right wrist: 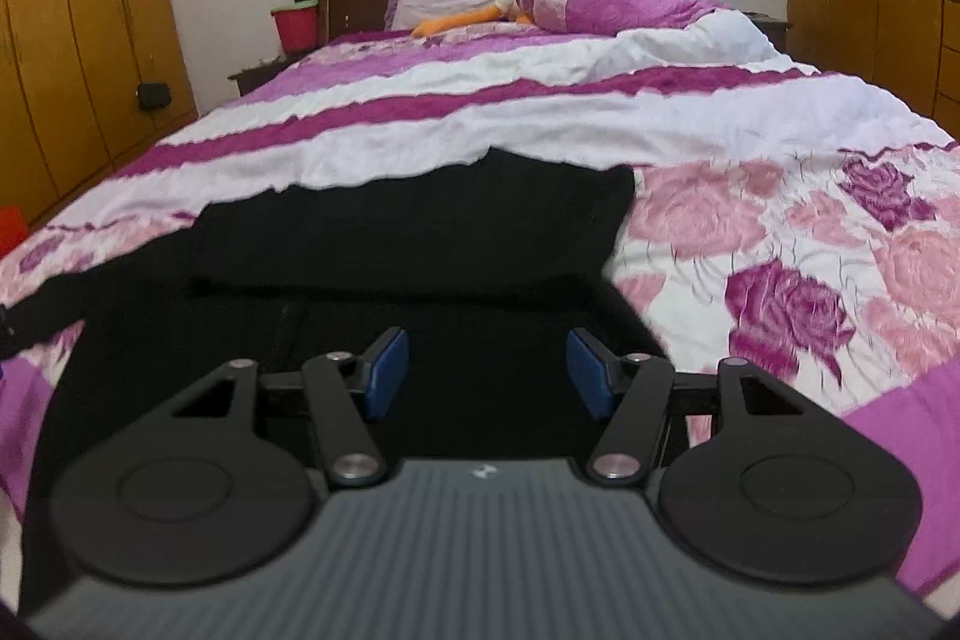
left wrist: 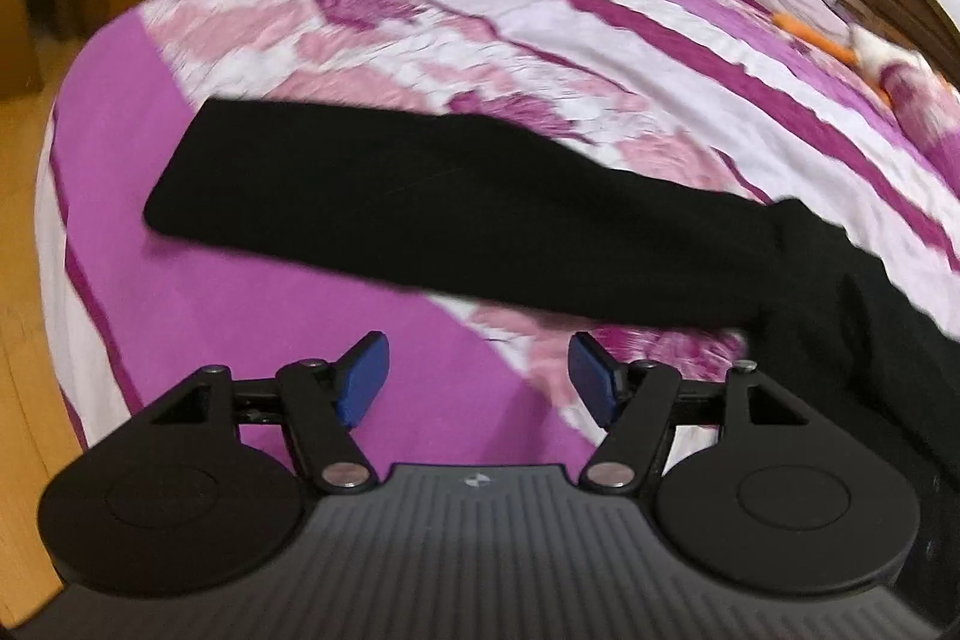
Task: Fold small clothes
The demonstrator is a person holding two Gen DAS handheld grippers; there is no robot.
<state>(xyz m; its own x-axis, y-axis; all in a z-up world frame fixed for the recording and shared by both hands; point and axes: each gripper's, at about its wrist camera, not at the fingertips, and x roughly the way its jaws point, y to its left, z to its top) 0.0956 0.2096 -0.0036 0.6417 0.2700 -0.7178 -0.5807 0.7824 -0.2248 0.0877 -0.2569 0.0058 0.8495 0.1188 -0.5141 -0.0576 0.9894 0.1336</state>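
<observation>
A black garment lies spread on a bed's purple, pink and white floral quilt, near the foot of the bed. In the left wrist view one long, flat section stretches leftward across the quilt, its end squared off; toward the right the cloth bunches into folds. In the right wrist view a folded layer rests on top of the wider dark cloth.
</observation>
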